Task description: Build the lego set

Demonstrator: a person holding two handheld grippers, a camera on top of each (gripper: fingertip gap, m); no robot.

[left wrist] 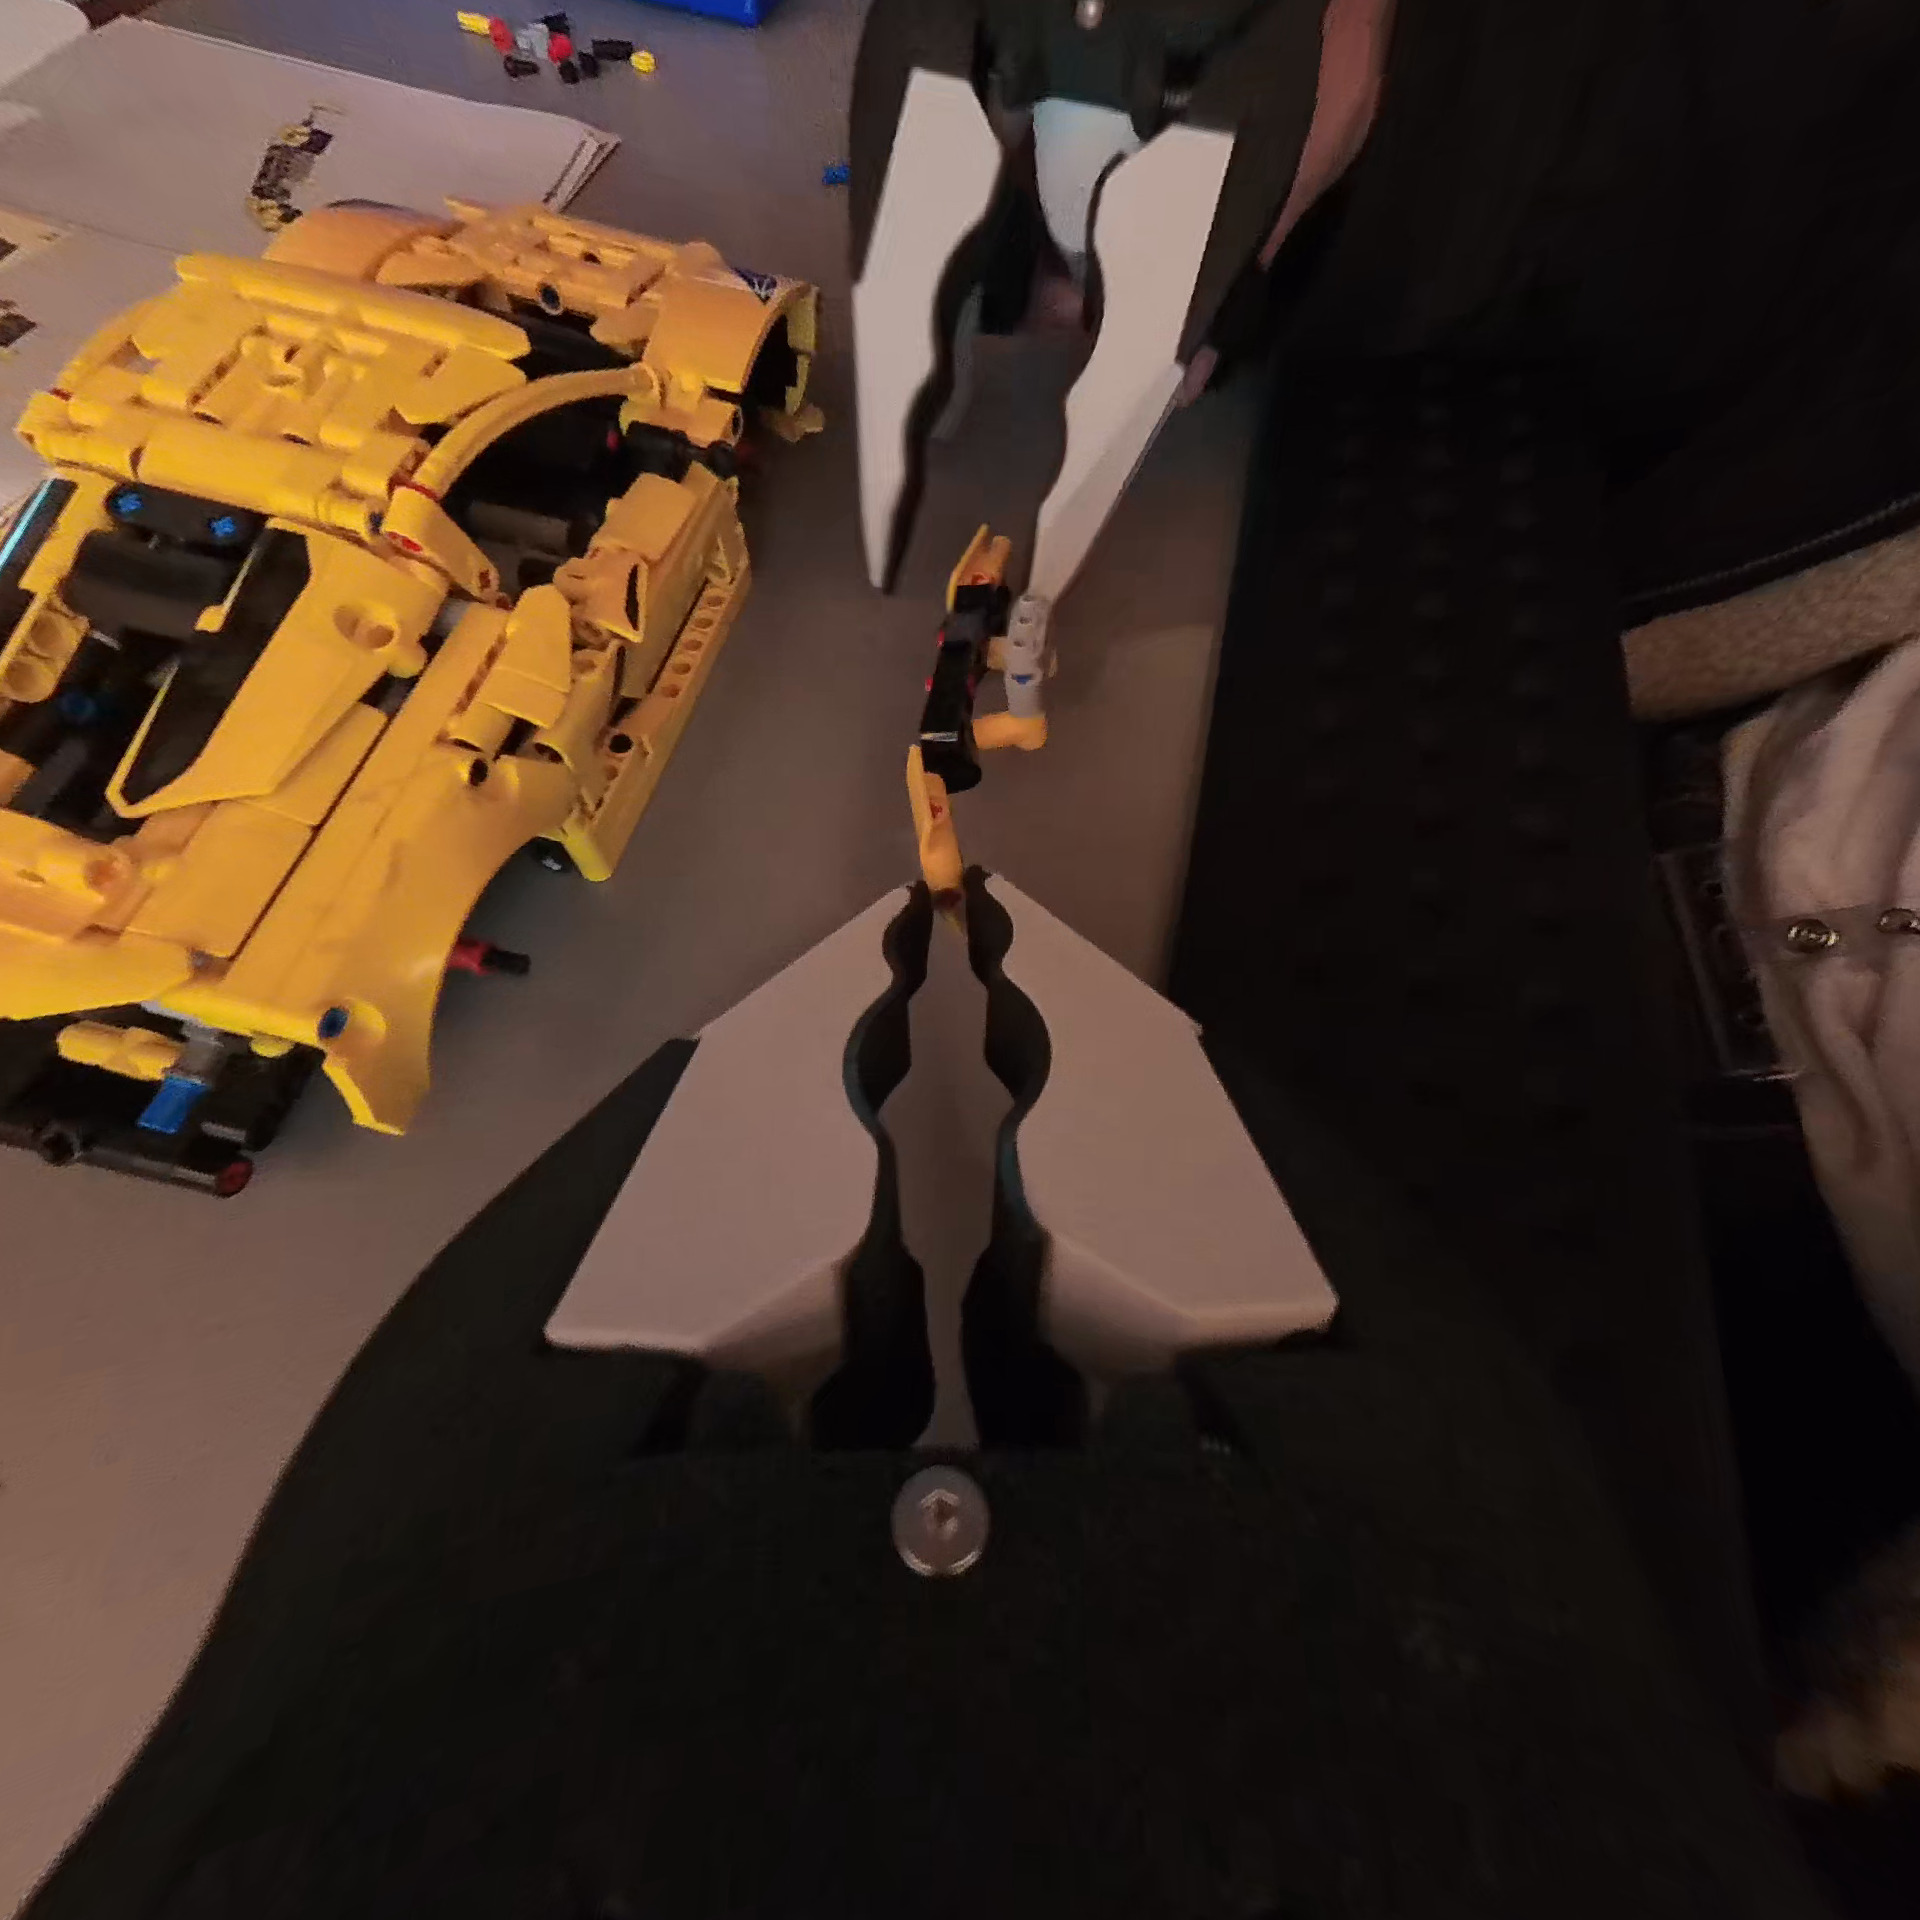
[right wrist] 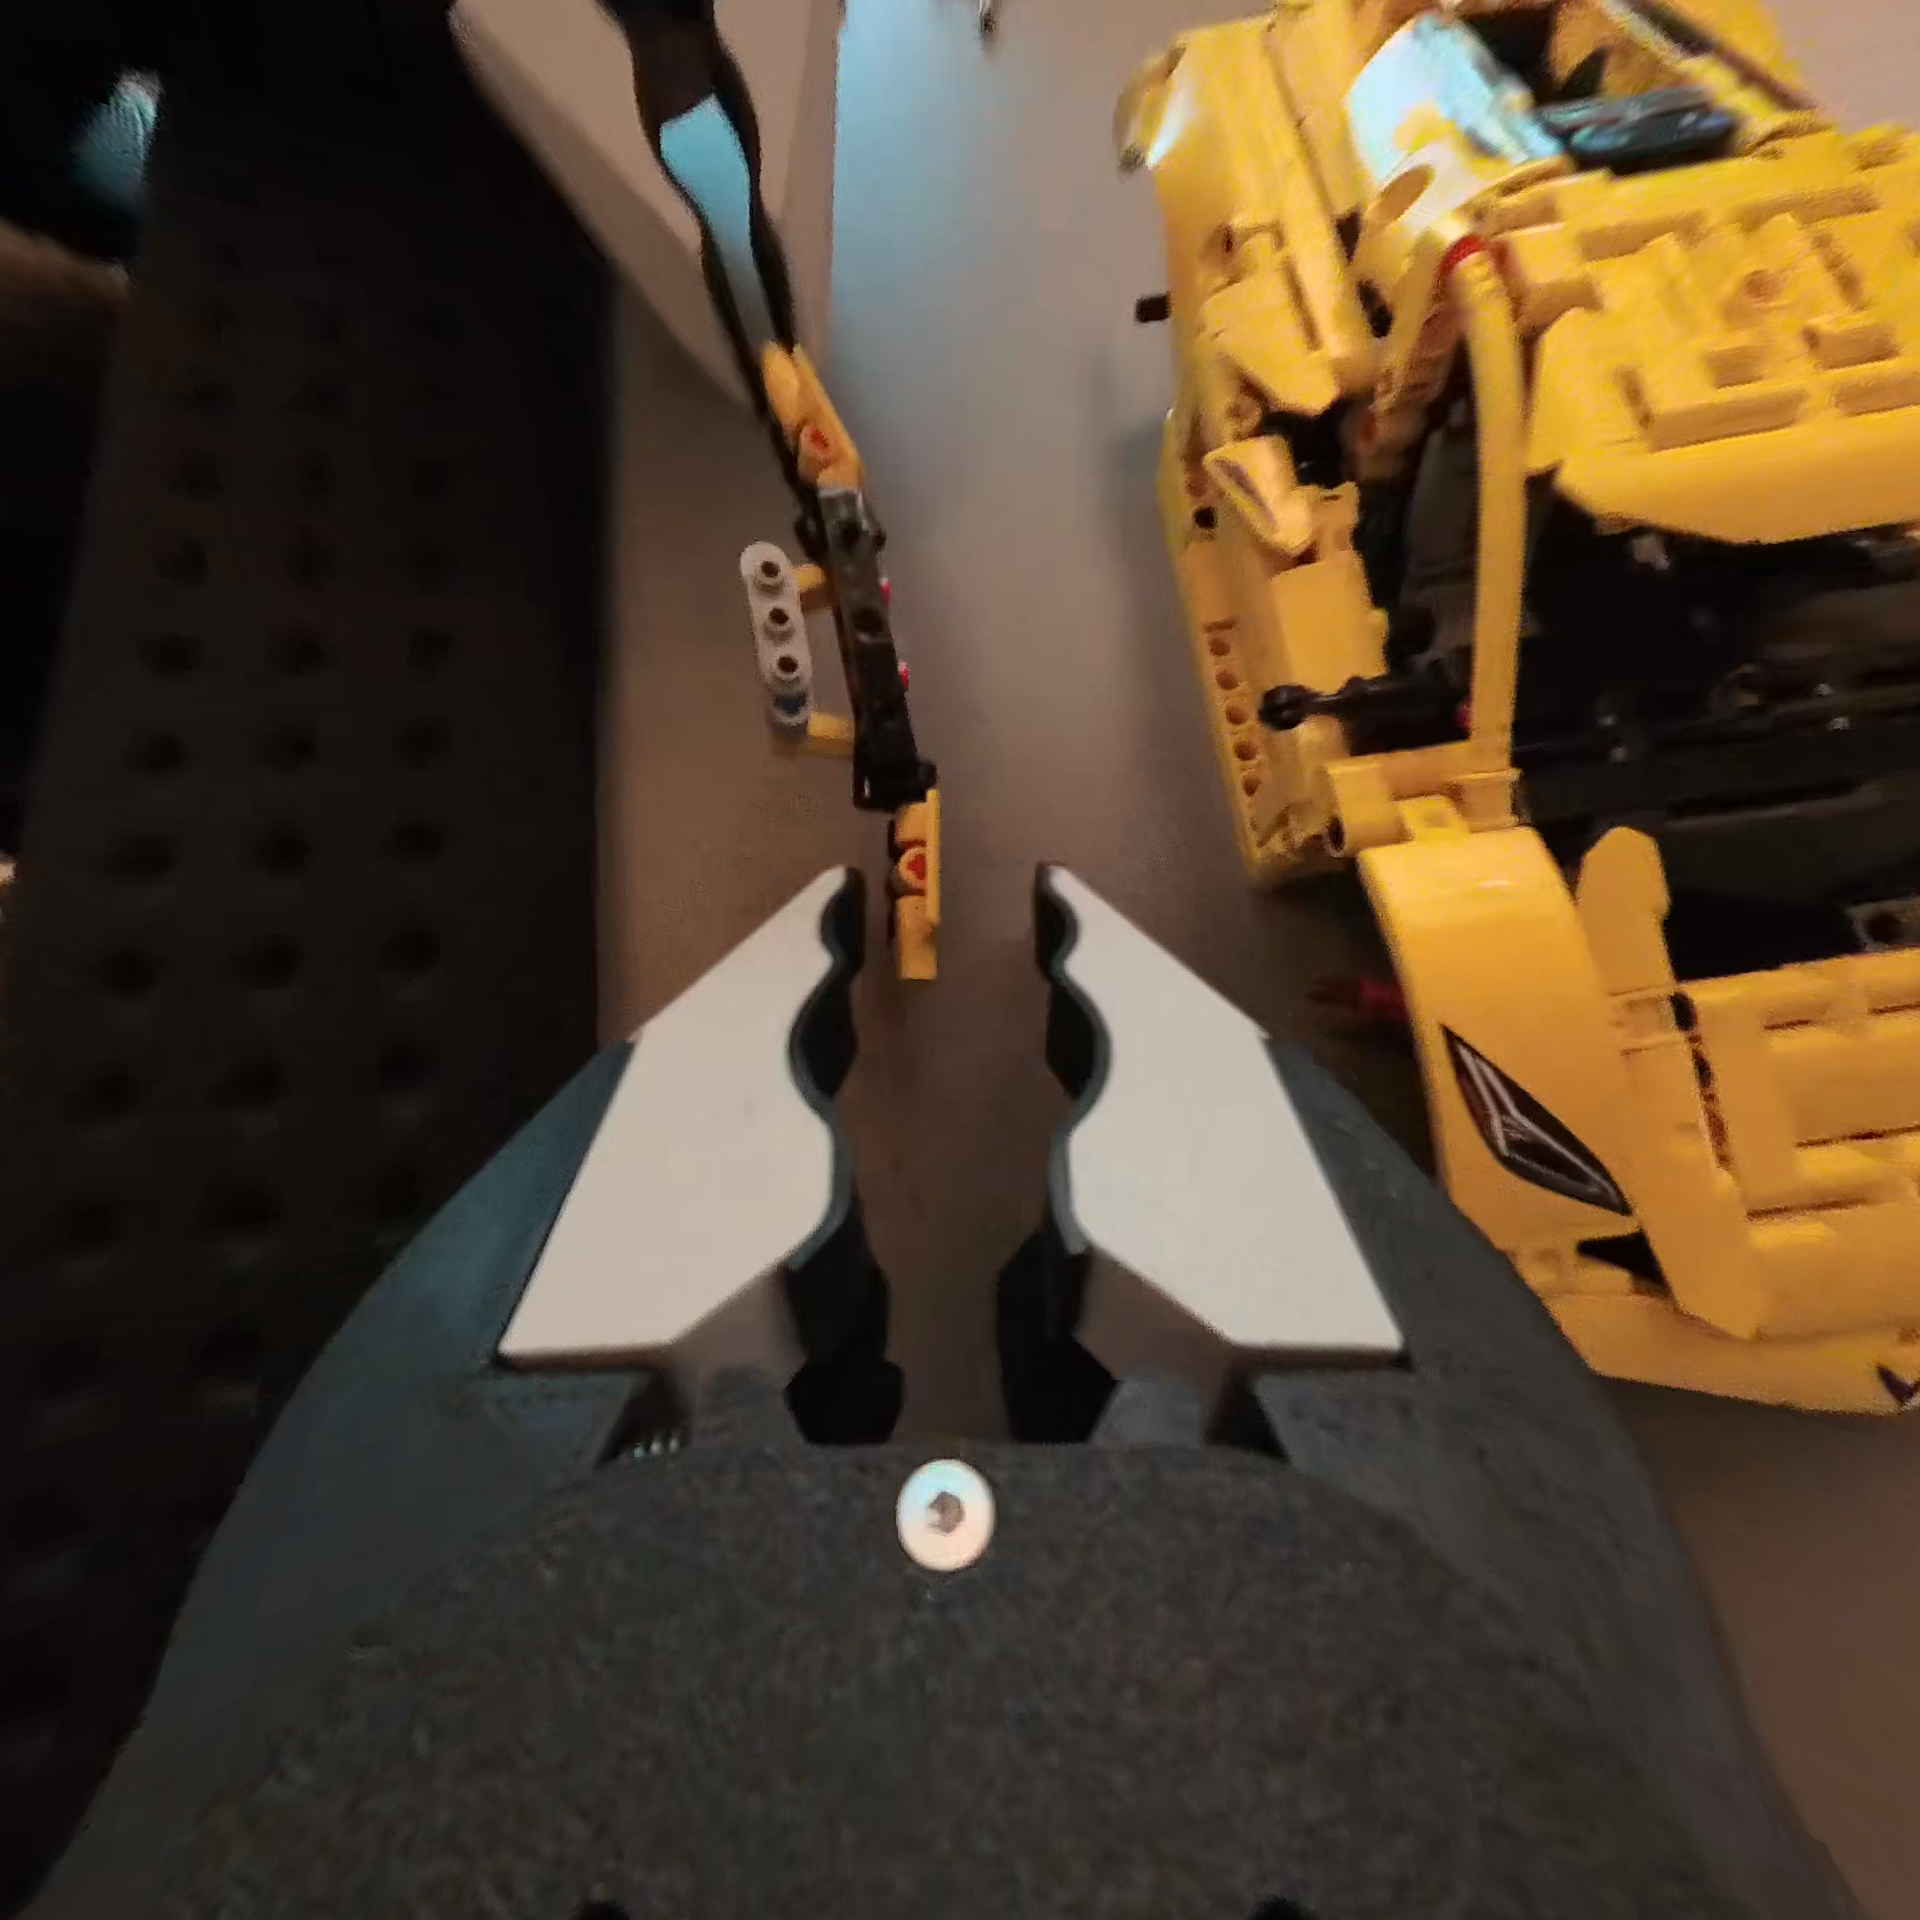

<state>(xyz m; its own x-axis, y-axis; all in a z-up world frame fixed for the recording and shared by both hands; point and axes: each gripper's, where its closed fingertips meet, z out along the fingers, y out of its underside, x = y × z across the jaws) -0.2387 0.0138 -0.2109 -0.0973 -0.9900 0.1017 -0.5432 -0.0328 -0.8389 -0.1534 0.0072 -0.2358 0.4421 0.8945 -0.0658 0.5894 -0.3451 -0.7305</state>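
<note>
A large yellow lego car (left wrist: pixel 364 623) stands on the grey table (left wrist: pixel 790 779); it also shows in the right wrist view (right wrist: pixel 1558 623). My left gripper (left wrist: pixel 945 888) is shut on one yellow end of a slim yellow, black and grey sub-assembly (left wrist: pixel 961 686) and holds it beside the car. My right gripper (right wrist: pixel 945 881) is open. The sub-assembly's (right wrist: pixel 873 644) other yellow end sits between its fingertips, nearer the left finger, with gaps on both sides. The right gripper (left wrist: pixel 961 587) faces the left one, and the left gripper (right wrist: pixel 774 358) shows at the top of the right wrist view.
An open instruction booklet (left wrist: pixel 312 135) lies behind the car, with several small loose parts (left wrist: pixel 551 47) beyond it. A dark perforated mat (left wrist: pixel 1403 727) borders the table on the person's side. A person's clothing (left wrist: pixel 1818 935) is close by. My right fingertips sit around 10 cm from my left ones.
</note>
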